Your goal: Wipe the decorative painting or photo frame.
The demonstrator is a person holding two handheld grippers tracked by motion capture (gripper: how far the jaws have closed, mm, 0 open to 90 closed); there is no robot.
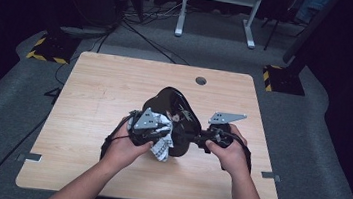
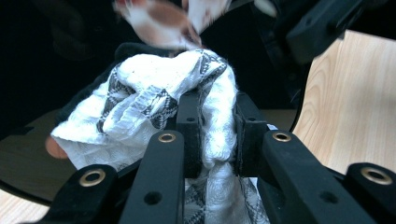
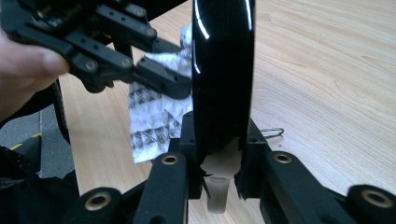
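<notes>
A glossy black plate [image 1: 175,110] stands on edge above the middle of the wooden table [image 1: 115,87]. My right gripper [image 1: 193,139] is shut on its lower rim; the right gripper view has the plate [image 3: 223,70] edge-on between the jaws of that gripper [image 3: 220,127]. My left gripper [image 1: 166,132] is shut on a white cloth with a grey pattern [image 1: 161,147] and holds it against the plate's left face. Its own view shows the bunched cloth [image 2: 154,93] clamped between the jaws of the left gripper [image 2: 217,108], beside the dark shiny plate [image 2: 28,154].
A round cable hole [image 1: 201,80] sits near the table's far edge. A small wire clip [image 3: 272,132] lies on the wood by the right jaw. Beyond the table stand a white desk frame [image 1: 214,13], floor cables and two yellow-and-black striped bases [image 1: 49,51].
</notes>
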